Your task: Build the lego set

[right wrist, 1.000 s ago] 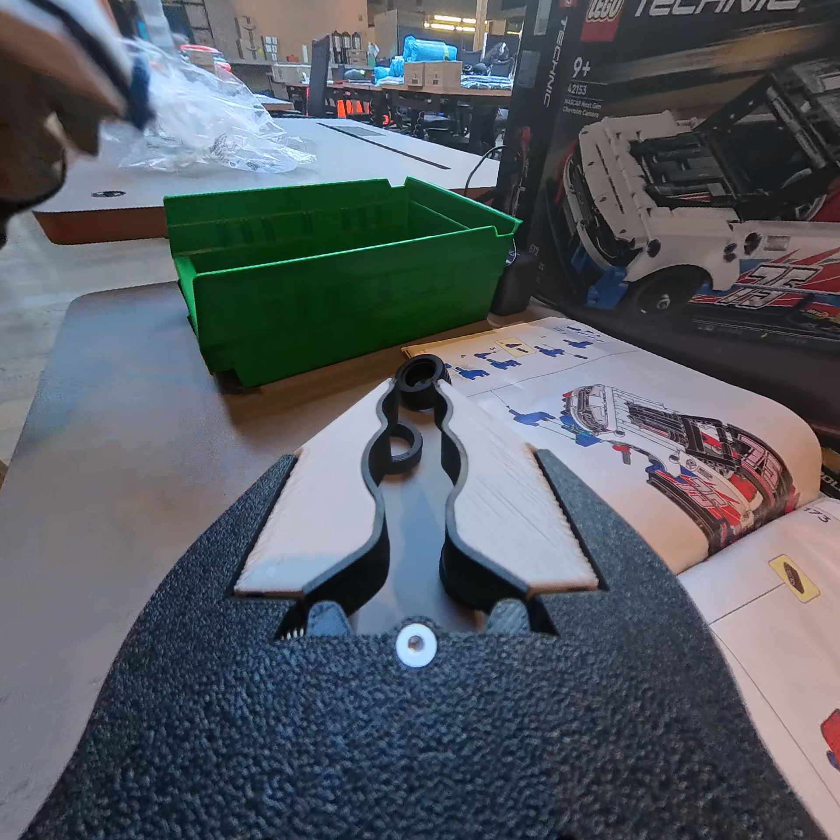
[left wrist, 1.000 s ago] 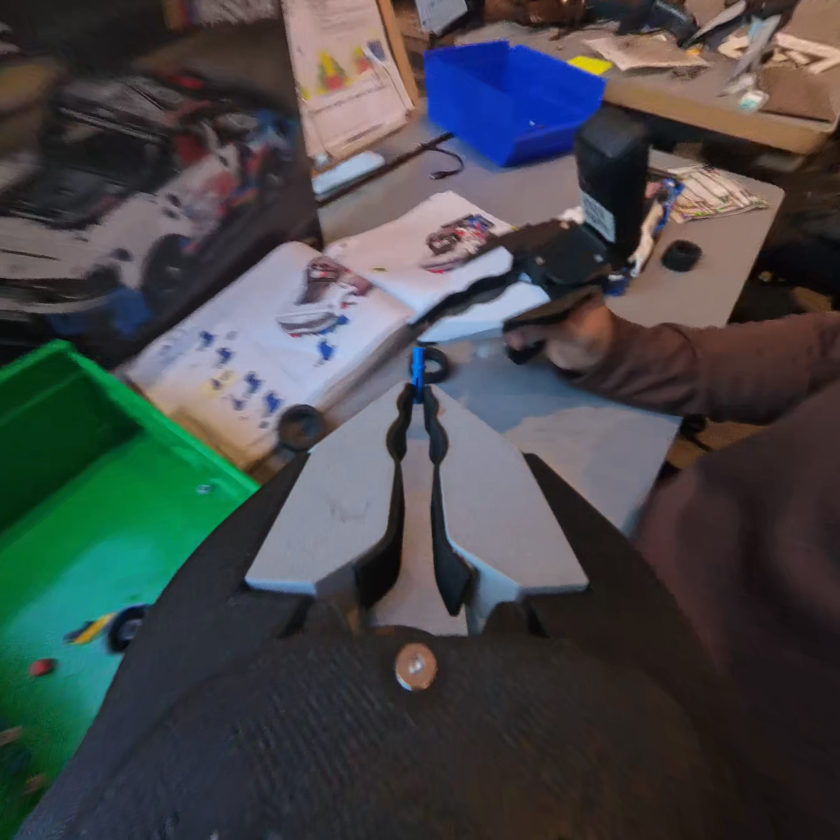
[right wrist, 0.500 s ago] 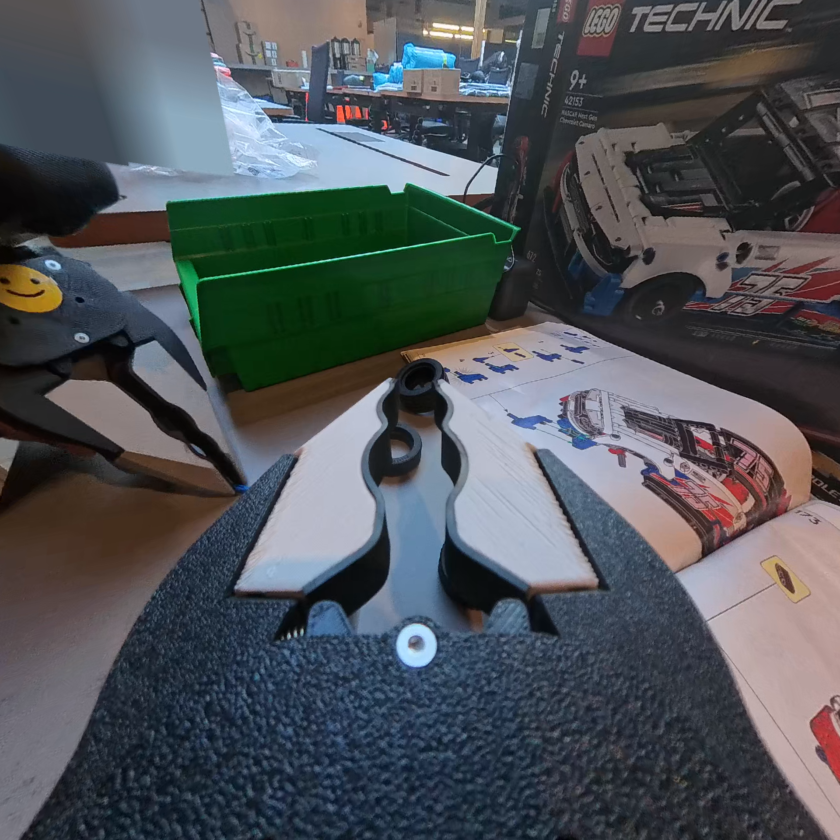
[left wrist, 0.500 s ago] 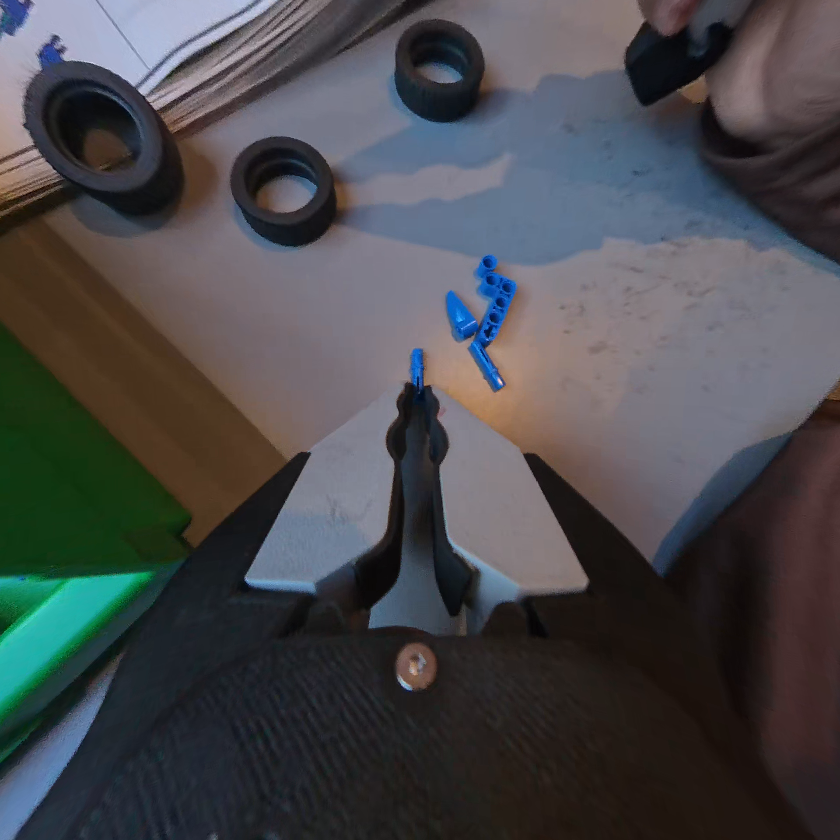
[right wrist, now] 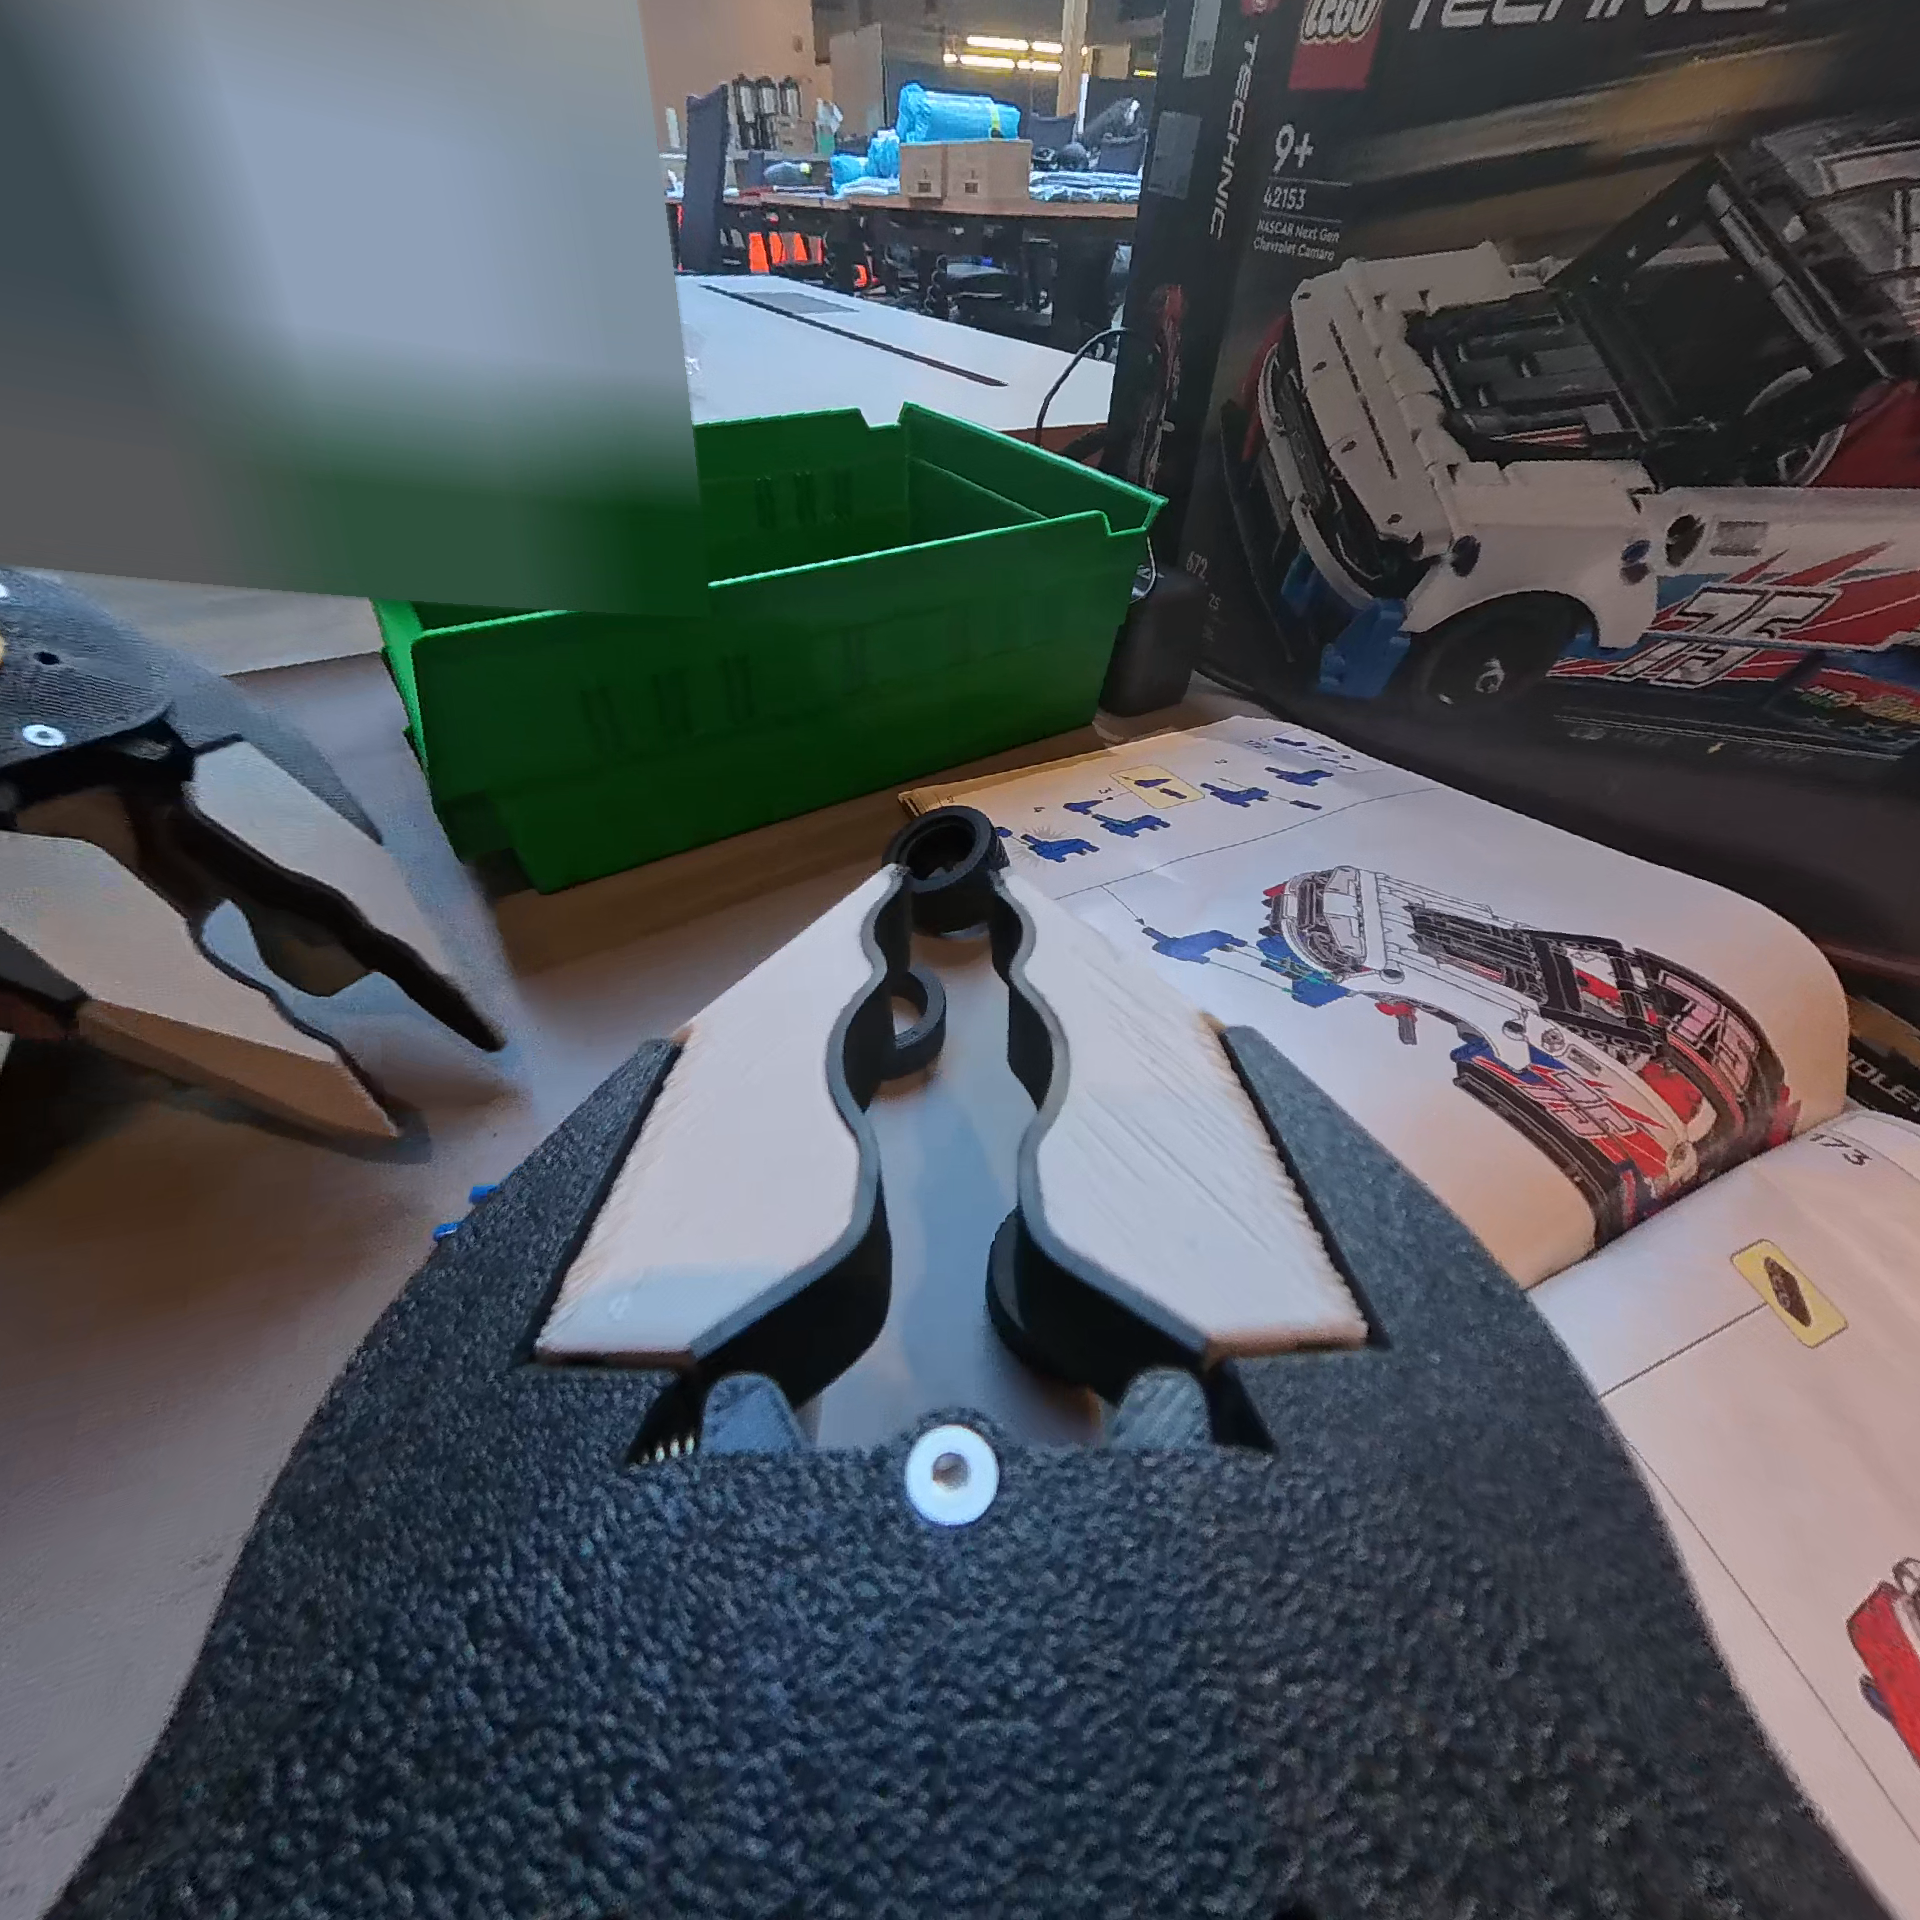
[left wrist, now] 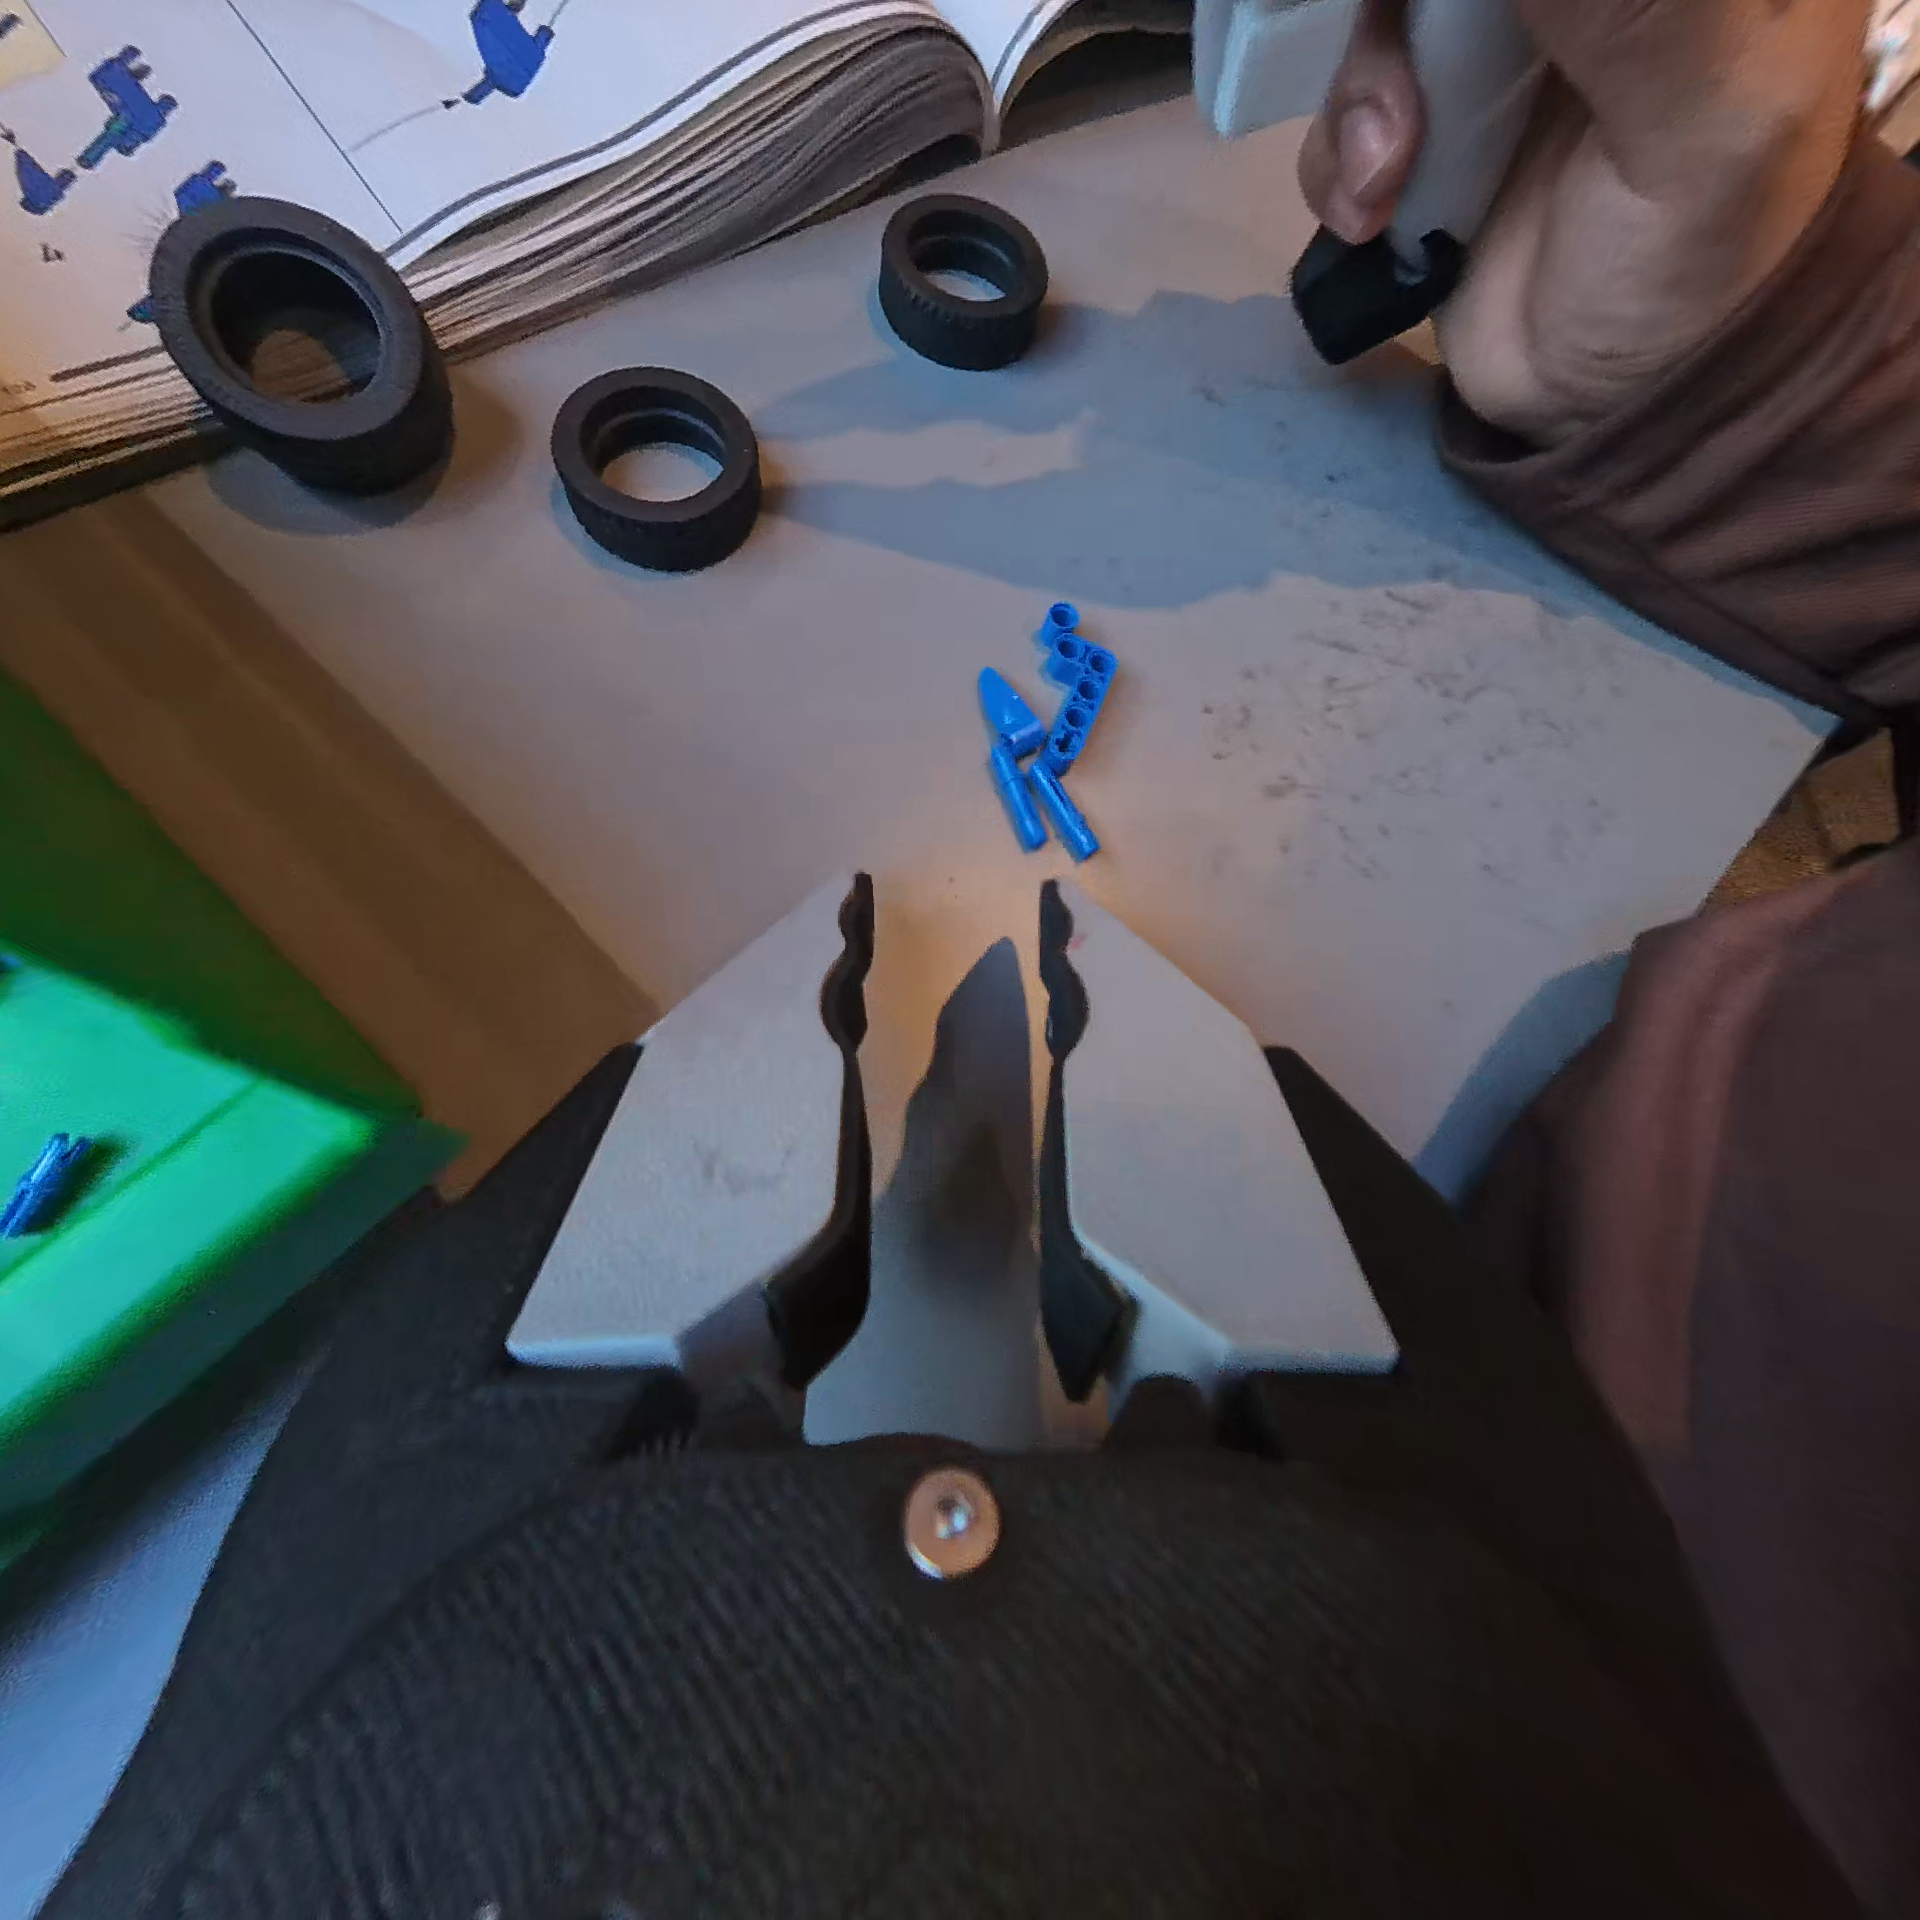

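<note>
Now itemised: two blue pins (left wrist: 1042,805) lie side by side on the grey tabletop (left wrist: 1403,779), just beyond the tips of the left gripper (left wrist: 954,888). Half a second ago one of them was pinched in those tips above the table; the jaws now stand apart with nothing between them, so that pin has been set down and released. Touching the pins on their far side: a blue pointed piece (left wrist: 1001,707) and a bent blue beam with a row of holes (left wrist: 1081,681), the four making one small cluster. Judgement: parts for one step are being gathered from the bin, none joined yet. Farther off, three black tyres, one (left wrist: 655,468) left of centre, one (left wrist: 964,281) farther back, the largest (left wrist: 301,343) resting on the edge of the open instruction booklet (left wrist: 623,114). Near left, a green bin (left wrist: 187,1226) with another blue pin (left wrist: 42,1184) inside, blurred. Right gripper (right wrist: 945,883) has held in place for the last second, its tips closed on a black tyre (right wrist: 948,850) above the booklet (right wrist: 1558,935); the left gripper (right wrist: 426,1070) shows open at its left. Behind, the same green bin (right wrist: 779,665) and the set's box (right wrist: 1558,416) standing at far right.
</note>
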`<state>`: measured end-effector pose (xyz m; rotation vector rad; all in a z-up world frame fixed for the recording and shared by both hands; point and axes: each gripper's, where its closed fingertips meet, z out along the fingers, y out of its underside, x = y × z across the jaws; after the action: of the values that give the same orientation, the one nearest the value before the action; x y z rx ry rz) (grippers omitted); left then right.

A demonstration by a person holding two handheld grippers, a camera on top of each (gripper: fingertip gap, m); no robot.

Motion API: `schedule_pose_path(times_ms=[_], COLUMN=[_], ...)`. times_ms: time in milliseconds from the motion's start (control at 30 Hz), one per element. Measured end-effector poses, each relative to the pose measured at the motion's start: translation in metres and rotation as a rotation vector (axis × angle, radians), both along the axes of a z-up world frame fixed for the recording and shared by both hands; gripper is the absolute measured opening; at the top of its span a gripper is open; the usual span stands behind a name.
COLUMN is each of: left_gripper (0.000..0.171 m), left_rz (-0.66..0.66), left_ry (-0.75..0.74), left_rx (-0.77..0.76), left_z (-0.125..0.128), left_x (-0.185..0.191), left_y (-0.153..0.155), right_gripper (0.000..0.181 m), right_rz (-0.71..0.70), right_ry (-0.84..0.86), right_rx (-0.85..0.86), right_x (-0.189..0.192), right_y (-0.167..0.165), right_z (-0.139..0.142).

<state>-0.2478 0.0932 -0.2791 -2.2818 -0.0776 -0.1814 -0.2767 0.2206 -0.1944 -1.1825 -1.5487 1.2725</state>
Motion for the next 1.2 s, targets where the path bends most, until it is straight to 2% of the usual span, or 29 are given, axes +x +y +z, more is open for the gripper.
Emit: schedule_pose_path(times_ms=[200,333,433,533,633,700,767,833,900,1000,1200], left_gripper=[0.045,0.042,0.038,0.022,0.023,0.025,0.025,0.026,0.026,0.03,0.023], left_rz=[-0.055,-0.003,0.122,0.423,0.502,0.473,0.413,0.25,0.139,0.094,-0.166], left_ry=[0.017,0.076,0.217,0.408,0.487,0.534,0.53,0.469,0.477,0.54,0.29], left_rx=[0.159,0.307,0.334,0.226,0.111,0.055,-0.039,-0.123,-0.215,-0.401,-0.417], left_z=[0.029,0.065,0.088,0.1,0.115,0.127,0.129,0.12,0.109,0.091,0.049], left_x=[0.001,-0.031,-0.086,-0.179,-0.239,-0.265,-0.282,-0.28,-0.286,-0.302,-0.229], left_y=[-0.027,-0.046,-0.063,-0.094,-0.114,-0.112,-0.104,-0.085,-0.071,-0.063,-0.041], right_gripper=[0.014,0.014,0.014,0.014,0.014,0.014,0.014,0.015,0.015,0.015,0.015], right_rz=[-0.026,-0.061,-0.087,-0.111,-0.114,-0.112,-0.103,-0.096,-0.086,-0.069,-0.054], right_ry=[0.0,0.002,-0.011,-0.026,-0.039,-0.036,-0.035,-0.032,-0.023,-0.019,-0.018], right_rx=[-0.003,-0.006,-0.002,0.003,-0.005,-0.011,-0.023,-0.038,-0.059,-0.082,-0.089], right_x=[-0.001,-0.004,-0.008,-0.011,-0.013,-0.013,-0.013,-0.013,-0.012,-0.01,-0.009], right_y=[0.006,0.014,0.019,0.024,0.025,0.026,0.026,0.026,0.025,0.024,0.022], right_z=[-0.002,-0.004,-0.009,-0.013,-0.016,-0.015,-0.015,-0.014,-0.012,-0.01,-0.01])
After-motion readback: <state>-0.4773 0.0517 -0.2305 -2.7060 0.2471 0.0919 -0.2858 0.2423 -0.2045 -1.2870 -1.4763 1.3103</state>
